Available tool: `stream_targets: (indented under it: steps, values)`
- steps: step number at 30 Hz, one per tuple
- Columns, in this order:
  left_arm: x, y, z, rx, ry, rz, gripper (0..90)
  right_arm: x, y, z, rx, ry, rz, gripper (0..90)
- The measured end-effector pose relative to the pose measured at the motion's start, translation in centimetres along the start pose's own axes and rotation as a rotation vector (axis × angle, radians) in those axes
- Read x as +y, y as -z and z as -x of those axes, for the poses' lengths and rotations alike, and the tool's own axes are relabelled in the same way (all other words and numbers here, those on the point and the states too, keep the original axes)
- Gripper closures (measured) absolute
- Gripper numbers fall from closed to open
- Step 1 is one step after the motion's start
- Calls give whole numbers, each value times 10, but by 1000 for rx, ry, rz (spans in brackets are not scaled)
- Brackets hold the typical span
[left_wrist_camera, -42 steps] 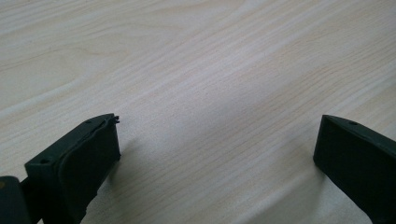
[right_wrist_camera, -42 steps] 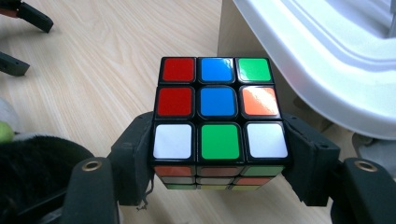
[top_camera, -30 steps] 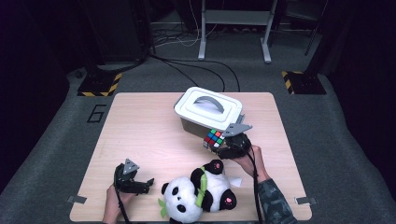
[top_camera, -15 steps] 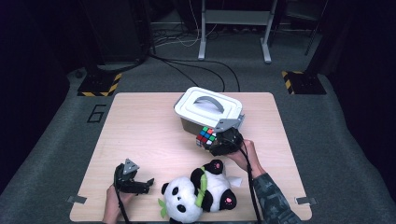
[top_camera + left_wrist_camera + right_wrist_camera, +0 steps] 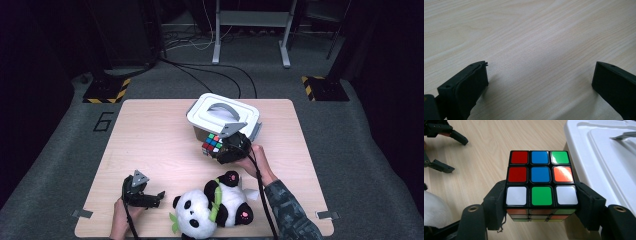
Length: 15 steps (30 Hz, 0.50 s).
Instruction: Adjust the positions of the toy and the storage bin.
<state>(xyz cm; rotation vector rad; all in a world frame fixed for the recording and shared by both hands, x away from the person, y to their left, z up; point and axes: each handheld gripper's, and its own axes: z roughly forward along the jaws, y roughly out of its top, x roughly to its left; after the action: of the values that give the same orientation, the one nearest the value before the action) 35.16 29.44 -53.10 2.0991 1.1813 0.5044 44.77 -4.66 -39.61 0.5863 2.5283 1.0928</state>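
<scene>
Wooden table (image 5: 150, 140) | puzzle cube (image 5: 541, 182): scrambled, glossy stickers, black edges

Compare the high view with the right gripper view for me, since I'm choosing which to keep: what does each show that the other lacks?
High view alone: the whole panda, the box handle and the floor. Right gripper view alone: the cube's separate stickers and the pads pressing its sides. Both: cube, right gripper, white box, left gripper and table.

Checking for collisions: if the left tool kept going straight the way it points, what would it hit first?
Probably the bare table: the open left tool angles down at the wood with nothing between its jaws. Depth is unclear.
</scene>
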Motion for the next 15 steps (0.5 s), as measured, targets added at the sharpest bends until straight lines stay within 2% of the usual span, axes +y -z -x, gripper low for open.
stream_targets:
  steps: [2,6,9,11,15]
  values:
    - [0,0,0,0,0,0,0,1,-5,0,14,6,-9,338]
    - [0,0,0,-1,-1,0,0,4,-16,1,45,-17,-30,338]
    - [0,0,0,-1,0,1,0,7,-22,3,61,9,-29,338]
    - [0,0,0,-2,-3,-1,0,8,-25,4,75,5,-29,338]
    - [0,0,0,-5,2,3,0,8,-36,6,98,31,-37,338]
